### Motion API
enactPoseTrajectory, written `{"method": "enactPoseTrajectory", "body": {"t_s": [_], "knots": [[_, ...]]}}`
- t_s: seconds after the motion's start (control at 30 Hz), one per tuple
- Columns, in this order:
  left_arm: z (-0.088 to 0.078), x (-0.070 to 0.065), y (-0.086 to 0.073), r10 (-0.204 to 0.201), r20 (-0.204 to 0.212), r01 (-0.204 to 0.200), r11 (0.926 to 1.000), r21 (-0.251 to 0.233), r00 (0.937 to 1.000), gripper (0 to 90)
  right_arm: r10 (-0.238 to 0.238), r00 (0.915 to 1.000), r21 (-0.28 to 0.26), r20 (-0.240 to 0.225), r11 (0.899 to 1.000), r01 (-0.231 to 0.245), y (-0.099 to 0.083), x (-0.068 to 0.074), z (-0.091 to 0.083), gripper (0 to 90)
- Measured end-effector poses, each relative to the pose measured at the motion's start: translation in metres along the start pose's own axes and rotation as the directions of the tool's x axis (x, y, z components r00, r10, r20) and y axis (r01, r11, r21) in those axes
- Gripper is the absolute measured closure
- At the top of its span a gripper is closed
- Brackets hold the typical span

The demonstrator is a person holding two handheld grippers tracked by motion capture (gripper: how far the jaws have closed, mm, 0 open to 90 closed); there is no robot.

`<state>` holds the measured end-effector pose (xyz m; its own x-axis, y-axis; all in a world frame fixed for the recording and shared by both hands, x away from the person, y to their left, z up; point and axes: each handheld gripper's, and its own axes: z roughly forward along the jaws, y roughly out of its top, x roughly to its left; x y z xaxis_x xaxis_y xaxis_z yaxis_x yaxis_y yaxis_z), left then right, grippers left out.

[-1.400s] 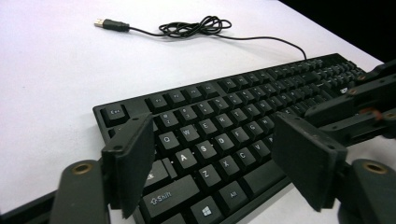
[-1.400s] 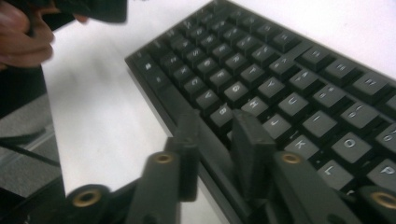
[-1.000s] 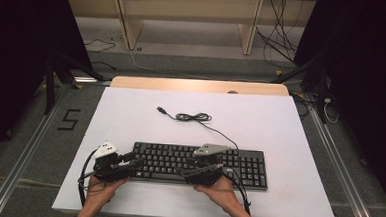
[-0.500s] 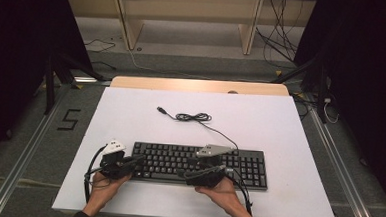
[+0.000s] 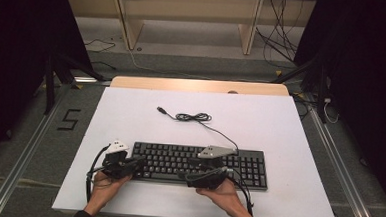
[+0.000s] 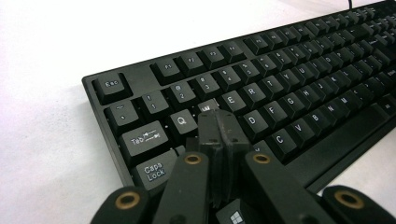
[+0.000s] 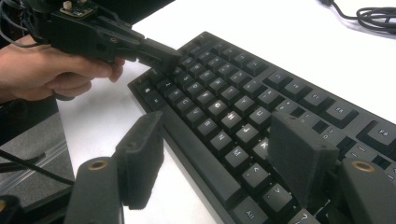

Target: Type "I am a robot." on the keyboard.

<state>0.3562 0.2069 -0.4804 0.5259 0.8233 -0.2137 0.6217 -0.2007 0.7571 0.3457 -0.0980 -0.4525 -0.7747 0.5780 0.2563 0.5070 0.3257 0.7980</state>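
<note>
A black keyboard (image 5: 178,158) lies flat near the table's front edge, and its cable (image 5: 195,117) curls toward the middle of the table. My left gripper (image 5: 139,162) is at the keyboard's left end. Its jaws have just been closing and now stand shut with nothing between them, the tip (image 6: 217,116) over the W key of the keyboard (image 6: 289,93). My right gripper (image 5: 185,176) sits at the front edge near the middle. Its jaws have just been opening and stand open (image 7: 219,163), one finger (image 7: 140,154) off the front edge, the other (image 7: 299,158) over the keys.
The white table top (image 5: 280,123) has bare room behind and to the right of the keyboard. The USB plug (image 5: 160,109) lies loose on it. A wooden strip (image 5: 197,85) runs along the far edge. The person's hand (image 7: 46,70) holds the left gripper (image 7: 154,51).
The left gripper has edged slightly to the right, onto the keyboard's left end. The right hand has stayed where it was.
</note>
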Motion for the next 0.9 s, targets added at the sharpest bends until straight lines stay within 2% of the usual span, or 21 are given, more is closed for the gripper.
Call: {"method": "enactPoseTrajectory", "body": {"t_s": [0.6, 0.9], "knots": [[0.0021, -0.0005, -0.0002, -0.002, -0.002, 0.002, 0.9997, 0.023, 1.0000, 89.0, -0.006, 1.0000, -0.002, -0.005, 1.000, 0.006, -0.0002, 0.0012, -0.0013, 37.0], [0.0051, -0.0024, -0.0012, -0.003, -0.015, 0.004, 0.9992, 0.039, 0.9999, 89.1, -0.006, 1.0000, 0.000, -0.006, 1.000, 0.006, -0.0003, 0.0015, -0.0009, 37.0]]}}
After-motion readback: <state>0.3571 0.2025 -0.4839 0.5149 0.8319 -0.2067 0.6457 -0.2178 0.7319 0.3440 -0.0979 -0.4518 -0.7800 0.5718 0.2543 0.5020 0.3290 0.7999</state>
